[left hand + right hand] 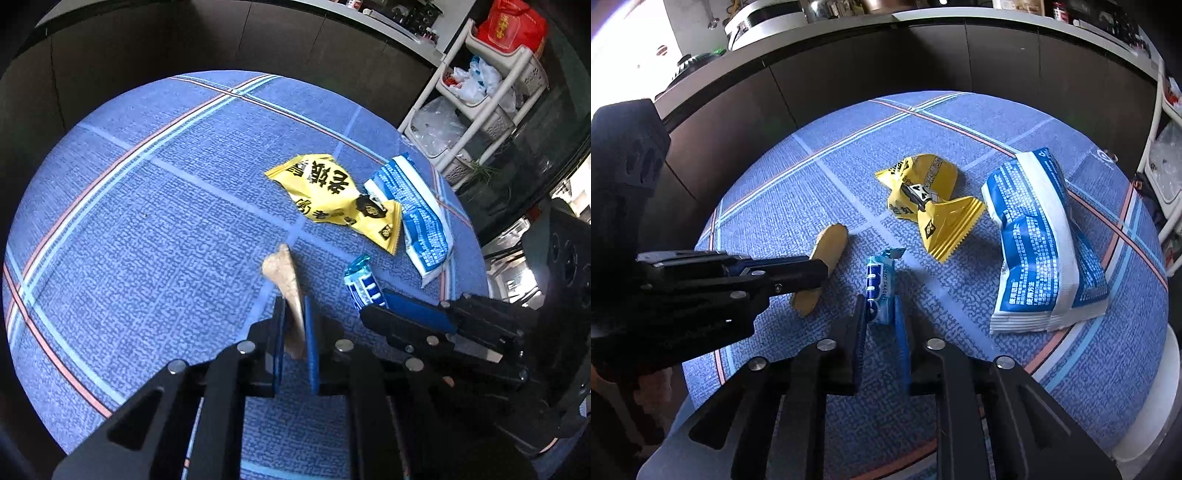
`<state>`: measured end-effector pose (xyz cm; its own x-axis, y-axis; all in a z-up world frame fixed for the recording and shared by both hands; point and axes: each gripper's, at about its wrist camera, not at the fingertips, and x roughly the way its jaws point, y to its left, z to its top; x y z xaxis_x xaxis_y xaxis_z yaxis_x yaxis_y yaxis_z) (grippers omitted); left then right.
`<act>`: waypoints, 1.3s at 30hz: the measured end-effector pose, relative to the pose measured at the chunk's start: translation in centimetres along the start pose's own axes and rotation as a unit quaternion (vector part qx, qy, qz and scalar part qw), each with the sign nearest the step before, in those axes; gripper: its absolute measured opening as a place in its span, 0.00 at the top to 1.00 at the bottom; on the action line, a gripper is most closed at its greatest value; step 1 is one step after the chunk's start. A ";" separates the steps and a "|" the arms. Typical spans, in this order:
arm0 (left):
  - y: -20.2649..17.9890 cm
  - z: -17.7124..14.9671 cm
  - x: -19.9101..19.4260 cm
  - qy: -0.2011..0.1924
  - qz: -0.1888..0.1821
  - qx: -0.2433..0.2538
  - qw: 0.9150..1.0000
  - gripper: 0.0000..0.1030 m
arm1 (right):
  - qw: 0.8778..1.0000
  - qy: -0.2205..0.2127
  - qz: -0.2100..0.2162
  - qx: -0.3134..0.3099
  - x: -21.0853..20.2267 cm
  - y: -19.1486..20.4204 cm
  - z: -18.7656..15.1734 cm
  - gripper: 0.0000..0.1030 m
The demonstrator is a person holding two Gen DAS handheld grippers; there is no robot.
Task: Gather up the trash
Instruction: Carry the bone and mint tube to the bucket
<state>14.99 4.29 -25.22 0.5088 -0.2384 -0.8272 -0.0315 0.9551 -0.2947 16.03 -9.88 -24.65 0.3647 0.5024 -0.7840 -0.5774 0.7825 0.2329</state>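
On a round table with a blue plaid cloth lie a crumpled yellow snack bag and a blue-and-white packet. My left gripper is shut on a tan peel-like scrap, seen from the side in the right wrist view. My right gripper is shut on a small blue-and-white candy wrapper, which also shows in the left wrist view. The yellow bag and the blue packet lie beyond it.
A dark cabinet front with a cluttered counter runs behind the table. A white shelf rack with bags and a red sack stands to the right of the table. The table edge drops off at the right.
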 end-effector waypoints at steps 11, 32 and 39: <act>-3.8 0.2 -5.8 -0.051 -0.019 0.037 0.998 0.90 | 0.997 -0.080 -0.015 0.020 -7.8 -0.7 -0.3 0.90; -20.3 -0.1 -6.6 -0.045 -0.124 0.169 0.977 0.90 | 0.970 -0.172 -0.102 0.138 -20.2 -11.2 -7.7 0.90; -25.8 0.0 -3.4 -0.009 -0.157 0.205 0.966 0.90 | 0.956 -0.175 -0.127 0.199 -21.4 -16.3 -11.3 0.90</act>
<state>14.09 -19.58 -14.80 0.4537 -0.5278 -0.7180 0.4677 0.8269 -0.3123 9.42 -37.55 -18.18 0.7183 0.3146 -0.6205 -0.1385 0.9387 0.3156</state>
